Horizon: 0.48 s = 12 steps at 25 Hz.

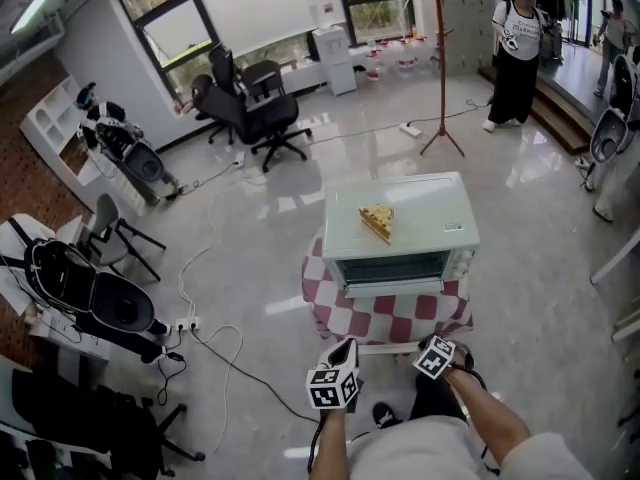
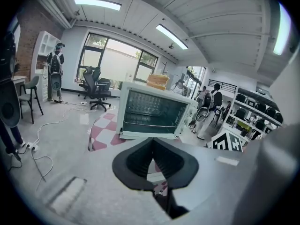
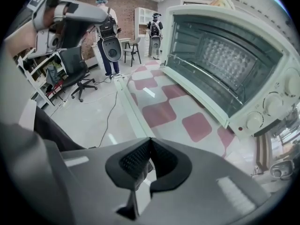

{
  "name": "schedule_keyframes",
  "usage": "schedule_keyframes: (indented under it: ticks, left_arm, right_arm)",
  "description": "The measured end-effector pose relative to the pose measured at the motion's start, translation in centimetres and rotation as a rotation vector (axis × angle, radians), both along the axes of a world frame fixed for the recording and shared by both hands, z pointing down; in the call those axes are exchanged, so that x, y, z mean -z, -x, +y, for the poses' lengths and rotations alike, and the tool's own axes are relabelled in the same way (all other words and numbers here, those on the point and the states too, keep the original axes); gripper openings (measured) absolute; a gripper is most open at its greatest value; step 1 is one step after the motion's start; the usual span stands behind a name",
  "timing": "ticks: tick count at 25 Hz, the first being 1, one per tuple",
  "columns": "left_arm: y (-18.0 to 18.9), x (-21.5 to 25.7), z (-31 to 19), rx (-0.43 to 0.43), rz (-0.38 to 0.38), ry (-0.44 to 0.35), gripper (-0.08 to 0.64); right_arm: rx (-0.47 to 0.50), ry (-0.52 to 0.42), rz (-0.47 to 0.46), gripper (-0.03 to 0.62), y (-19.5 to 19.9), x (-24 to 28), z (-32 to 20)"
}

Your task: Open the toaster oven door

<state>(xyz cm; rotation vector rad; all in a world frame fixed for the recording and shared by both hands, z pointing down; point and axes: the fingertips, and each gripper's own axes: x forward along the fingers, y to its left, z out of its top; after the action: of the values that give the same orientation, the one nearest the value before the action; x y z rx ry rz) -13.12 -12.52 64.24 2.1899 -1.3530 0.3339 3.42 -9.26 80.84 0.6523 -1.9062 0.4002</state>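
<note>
Plainly, the pale-green toaster oven (image 1: 430, 216) has its glass door (image 1: 390, 268) shut.

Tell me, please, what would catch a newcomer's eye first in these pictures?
The pale green toaster oven, door shut, sits mid-floor on a red-and-white checked cloth, with a wedge of food on its roof. Short of it hang the left claw and right claw, both shut and empty.
</note>
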Motion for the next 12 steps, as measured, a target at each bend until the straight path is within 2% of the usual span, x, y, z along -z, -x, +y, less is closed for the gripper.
schedule_keyframes:
  ticks: [6, 12]
  left_arm:
    - [0.1, -0.4, 0.8, -0.007, 0.015, 0.001, 0.005]
    - [-1.2, -0.1, 1.1, -0.038, 0.03, -0.009, 0.005]
  right_arm:
    - [-0.07, -0.066, -0.057, 0.003, 0.7, 2.7, 0.2]
    - [-0.217, -0.158, -0.209, 0.003, 0.7, 7.6, 0.1]
